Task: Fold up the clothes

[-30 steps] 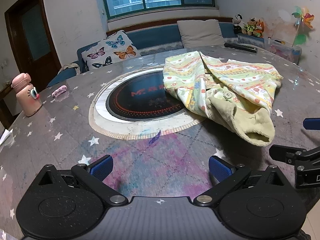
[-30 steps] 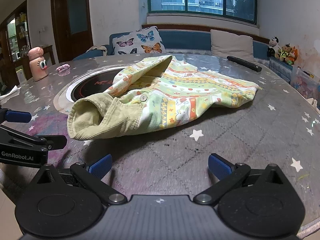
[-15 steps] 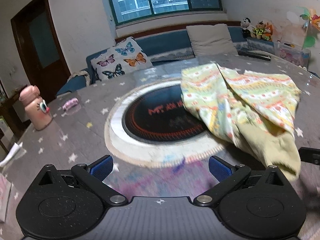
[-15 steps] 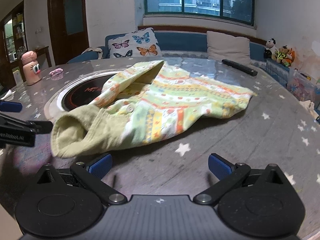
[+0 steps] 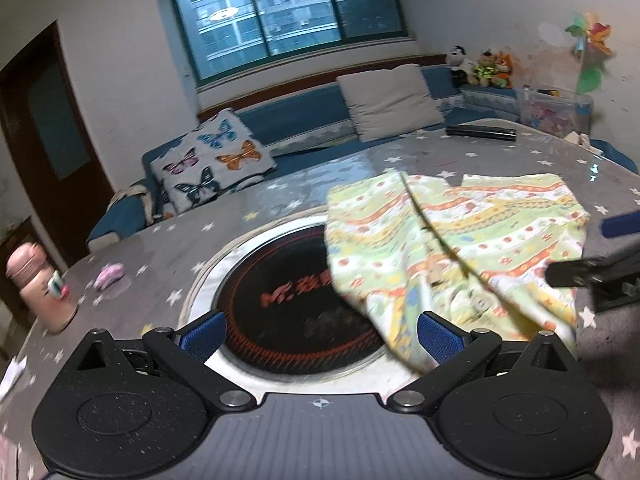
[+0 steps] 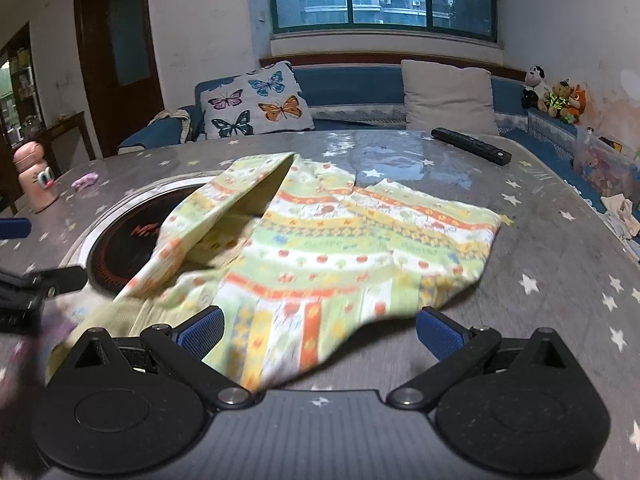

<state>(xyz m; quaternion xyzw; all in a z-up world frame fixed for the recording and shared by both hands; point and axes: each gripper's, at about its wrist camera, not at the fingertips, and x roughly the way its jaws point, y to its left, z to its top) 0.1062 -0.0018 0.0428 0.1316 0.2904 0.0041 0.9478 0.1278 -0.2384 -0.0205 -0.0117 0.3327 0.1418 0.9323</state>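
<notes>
A small yellow-green patterned garment [image 5: 460, 248] lies crumpled on the round grey star-print table [image 5: 180, 240], partly over the black round hotplate [image 5: 292, 300]. It also shows in the right wrist view [image 6: 320, 256], its near edge between my right fingers. My left gripper [image 5: 320, 334] is open and empty above the hotplate, with the garment's left edge by its right finger. My right gripper [image 6: 318, 330] is open over the garment's near edge. The right gripper's side shows in the left wrist view [image 5: 600, 268].
A pink bottle [image 5: 38, 280] and a small pink cloth [image 5: 109, 274] sit at the table's left. A black remote [image 6: 470, 146] lies at the far right. A blue sofa with a butterfly pillow [image 6: 256, 100] stands behind the table.
Both grippers have moved forward toward the garment and risen a little. The garment now reaches between my right fingers. Both stay open.
</notes>
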